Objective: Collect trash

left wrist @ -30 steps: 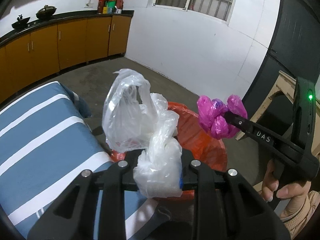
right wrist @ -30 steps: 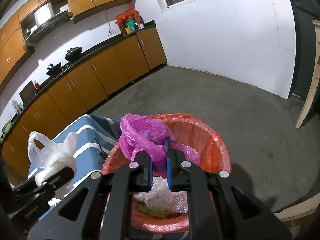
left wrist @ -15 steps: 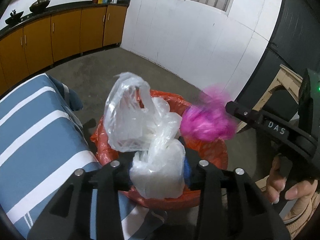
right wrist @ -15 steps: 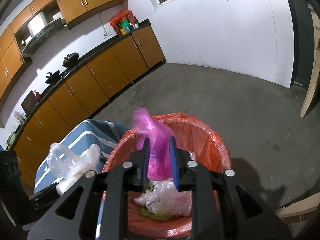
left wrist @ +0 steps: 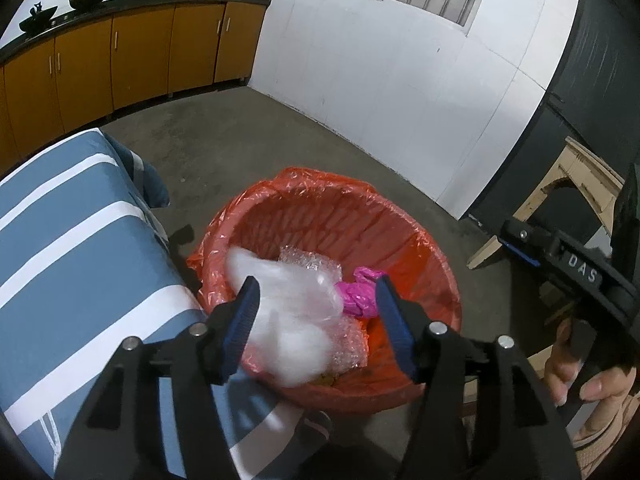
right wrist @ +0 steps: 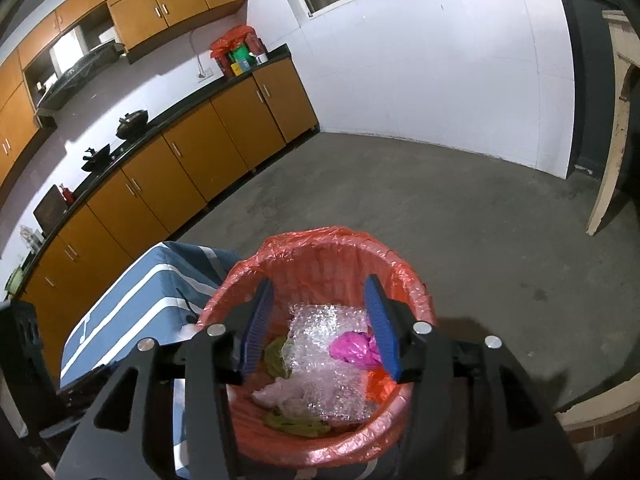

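An orange-lined trash bin (left wrist: 320, 178) stands on the floor beside a blue striped cloth. My left gripper (left wrist: 316, 286) hovers over its near rim, jaws opening. A white plastic bag (left wrist: 288, 320) shows blurred between the fingers, loose from the pads and dropping into the bin. A crumpled pink bag (left wrist: 360, 296) lies inside on bubble wrap (left wrist: 310, 262). My right gripper (right wrist: 320, 320) is above the same bin (right wrist: 332, 236), jaws opening with nothing gripped; the pink bag (right wrist: 354, 348) lies below them. The left wrist view shows the right gripper (left wrist: 520, 240) from the side, held by a hand (left wrist: 592, 384).
The blue-and-white striped cloth (left wrist: 80, 260) covers a surface left of the bin. Brown kitchen cabinets (right wrist: 180, 168) run along the far wall. A wooden frame (left wrist: 576, 184) leans at the right. Bare concrete floor (right wrist: 440, 220) lies beyond the bin.
Both grippers have opened. The pink bag has left the right gripper and dropped into the bin. The white bag has slipped from the left gripper and is falling in.
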`<state>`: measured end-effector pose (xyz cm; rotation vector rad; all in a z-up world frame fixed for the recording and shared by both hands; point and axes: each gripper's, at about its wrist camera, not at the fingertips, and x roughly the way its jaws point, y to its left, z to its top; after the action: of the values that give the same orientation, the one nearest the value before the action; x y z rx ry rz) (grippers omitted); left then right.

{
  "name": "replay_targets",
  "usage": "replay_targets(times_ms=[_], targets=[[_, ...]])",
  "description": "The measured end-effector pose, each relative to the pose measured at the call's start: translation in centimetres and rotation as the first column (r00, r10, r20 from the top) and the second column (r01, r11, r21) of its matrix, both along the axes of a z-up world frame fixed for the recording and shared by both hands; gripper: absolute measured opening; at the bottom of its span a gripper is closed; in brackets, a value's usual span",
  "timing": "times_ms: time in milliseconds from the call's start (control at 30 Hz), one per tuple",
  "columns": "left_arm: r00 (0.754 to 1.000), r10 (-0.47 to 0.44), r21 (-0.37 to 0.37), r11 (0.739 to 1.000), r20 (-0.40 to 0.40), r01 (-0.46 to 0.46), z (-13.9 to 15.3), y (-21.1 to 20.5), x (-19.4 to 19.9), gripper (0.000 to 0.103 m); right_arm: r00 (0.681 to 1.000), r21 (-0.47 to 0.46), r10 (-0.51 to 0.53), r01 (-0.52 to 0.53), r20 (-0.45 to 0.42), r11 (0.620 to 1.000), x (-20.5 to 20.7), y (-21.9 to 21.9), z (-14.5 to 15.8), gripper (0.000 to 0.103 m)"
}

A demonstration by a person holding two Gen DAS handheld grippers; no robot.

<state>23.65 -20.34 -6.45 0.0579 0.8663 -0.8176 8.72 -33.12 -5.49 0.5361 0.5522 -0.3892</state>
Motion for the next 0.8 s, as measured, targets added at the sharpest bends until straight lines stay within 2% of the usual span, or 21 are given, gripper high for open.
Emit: replay_targets(times_ms=[33, 100, 167, 267, 400, 533, 600, 700, 800], targets=[[1.000, 0.000, -0.005, 1.000, 0.003, 0.000, 0.2, 0.0, -0.2, 0.060, 1.000, -0.001, 0.000, 0.000, 0.001, 1.000, -0.2, 0.1, 0.0, 0.048], [1.000, 0.002, -0.012, 1.000, 0.013, -0.002, 0.6, 0.2, -0.4, 0.060, 1.000, -0.022, 0.004, -0.004, -0.002, 1.000, -0.4, 0.5, 0.2, 0.055], [0.999, 0.018, -0.015, 1.000, 0.036, -0.017, 1.1, 0.8, -0.7, 0.062, 1.000, -0.052, 0.006, -0.006, 0.001, 0.999, -0.7, 1.0, 0.5, 0.072], [0.994, 0.070, -0.033, 0.997, 0.081, -0.067, 2.2, 2.4, -1.3, 0.069, 1.000, -0.104, 0.012, -0.011, 0.012, 0.994, -1.2, 2.0, 1.2, 0.088], [0.974, 0.152, -0.047, 0.988, 0.170, -0.146, 3.8, 5.4, -2.5, 0.086, 1.000, -0.197, 0.027, -0.024, 0.010, 0.980, -1.7, 4.2, 2.0, 0.097], [0.927, 0.241, -0.050, 0.970, 0.288, -0.236, 5.4, 8.7, -4.6, 0.097, 1.000, -0.321, 0.022, -0.024, -0.009, 0.947, -2.2, 6.8, 2.4, 0.099], [0.894, 0.288, -0.055, 0.957, 0.343, -0.286, 6.1, 10.6, -5.6, 0.099, 1.000, -0.390, 0.010, -0.012, -0.008, 0.921, -2.6, 8.3, 2.6, 0.100], [0.850, 0.337, -0.049, 0.936, 0.406, -0.348, 6.6, 12.8, -7.3, 0.099, 1.000, -0.427, 0.002, 0.001, 0.006, 0.904, -3.3, 9.8, 2.8, 0.101], [0.809, 0.379, -0.043, 0.914, 0.450, -0.404, 6.7, 14.7, -9.0, 0.099, 0.999, -0.414, 0.047, -0.037, 0.015, 0.909, -3.9, 10.8, 2.9, 0.101]])
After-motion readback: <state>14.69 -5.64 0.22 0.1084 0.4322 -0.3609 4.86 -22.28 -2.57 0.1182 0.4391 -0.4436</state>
